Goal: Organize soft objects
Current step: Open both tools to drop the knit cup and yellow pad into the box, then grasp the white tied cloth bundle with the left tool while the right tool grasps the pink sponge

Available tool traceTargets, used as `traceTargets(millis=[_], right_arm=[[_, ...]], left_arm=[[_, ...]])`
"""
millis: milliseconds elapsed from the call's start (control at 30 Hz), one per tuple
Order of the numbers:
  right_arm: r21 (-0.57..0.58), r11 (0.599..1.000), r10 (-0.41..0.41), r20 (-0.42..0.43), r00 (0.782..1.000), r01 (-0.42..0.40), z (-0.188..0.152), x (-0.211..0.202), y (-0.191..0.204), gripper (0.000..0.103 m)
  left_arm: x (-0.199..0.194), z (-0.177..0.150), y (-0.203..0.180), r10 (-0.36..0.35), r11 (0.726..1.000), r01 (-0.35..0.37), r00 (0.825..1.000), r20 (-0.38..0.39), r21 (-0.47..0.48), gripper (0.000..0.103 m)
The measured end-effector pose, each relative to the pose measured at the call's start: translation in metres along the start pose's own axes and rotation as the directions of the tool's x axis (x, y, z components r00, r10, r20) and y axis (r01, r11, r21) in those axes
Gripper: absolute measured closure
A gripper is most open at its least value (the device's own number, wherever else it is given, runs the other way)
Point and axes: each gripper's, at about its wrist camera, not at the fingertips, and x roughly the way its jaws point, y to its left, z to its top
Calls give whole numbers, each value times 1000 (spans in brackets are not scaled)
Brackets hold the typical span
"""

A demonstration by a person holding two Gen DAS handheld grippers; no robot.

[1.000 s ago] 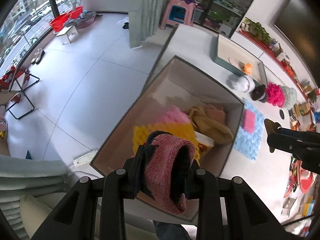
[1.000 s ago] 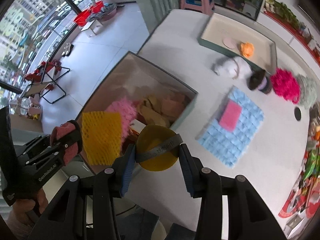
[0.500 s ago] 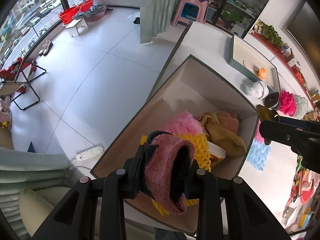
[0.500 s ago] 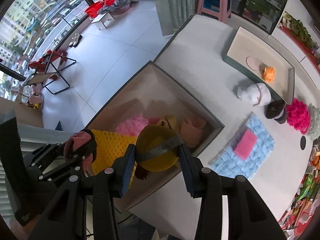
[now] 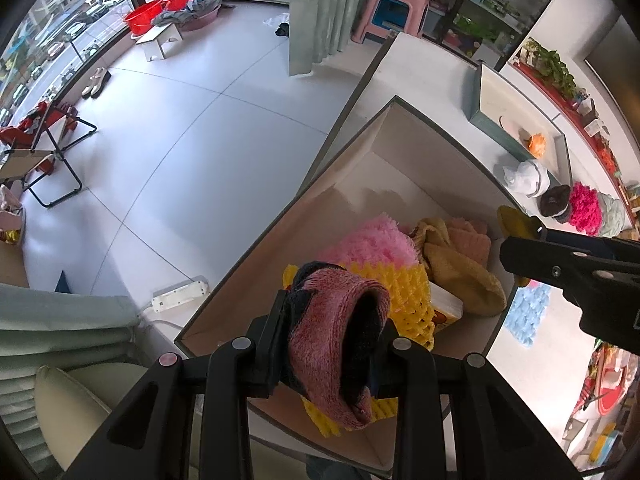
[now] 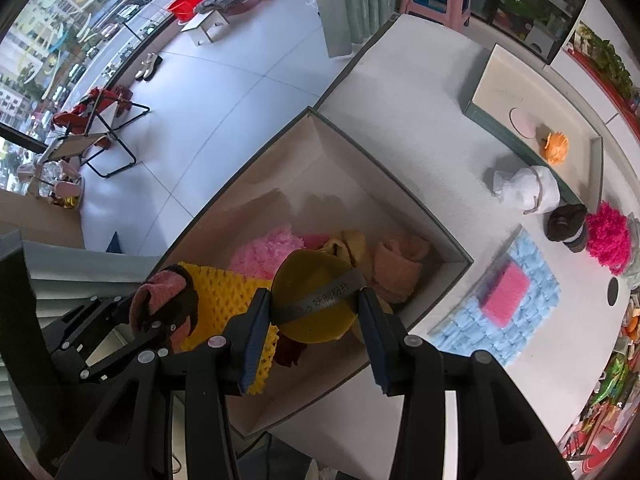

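Note:
My left gripper (image 5: 332,320) is shut on a pink-red knit sock (image 5: 340,344) with a dark lining, hanging over the near end of the open cardboard box (image 5: 340,184). My right gripper (image 6: 316,308) is shut on a round yellow puff (image 6: 308,272) wrapped in a grey band, above the box's middle. Inside the box lie a yellow foam net (image 5: 404,292), a fluffy pink piece (image 5: 372,240), a mustard cloth (image 5: 460,268) and a peach cloth (image 6: 400,264). The right wrist view shows the sock (image 6: 160,296) at lower left.
On the white table right of the box lie a blue mat (image 6: 532,264) with a pink sponge (image 6: 504,296), a white cloth (image 6: 528,188), a dark hat (image 6: 566,222), a magenta pompom (image 6: 608,236) and a tray (image 6: 500,128) with an orange item. The floor drops off left of the box.
The right gripper has carried the yellow puff from the box's right edge to above its contents. The left gripper with the sock has sunk slightly over the box.

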Motion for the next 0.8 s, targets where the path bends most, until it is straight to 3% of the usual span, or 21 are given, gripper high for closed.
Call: traceTargets(millis=[500,533,600,633,667,800], right_arm=[[-16,999,-31,-27,999,31,7,17,1,52],[-16,999,-30,-28,999,29,8,18,1,50],[-7,1000,-16,-32,999,16,9,19,-2,45],[-1,1000,-10,-36,999,9,9,20,-3,31],[5,1000,-3,-39,999,3,9,21,-5,15],[33,999,6,-27,1000,-5,7,15,-15,5]], left_arm=[[8,-1,1,7,1000,-7,1000,-23,-17,69],[9,0,1,9,1000,-9,1000,-23,-18,64],[7,0,2,6,1000,-6,1000,-15,-28,16],[6,0,3,3,999,-3,1000,-3,-33,8],[2,-1,3,4,999,-3,1000,17,-40,1],[-1,1,3,16,999,-16,1000,10,-34,1]])
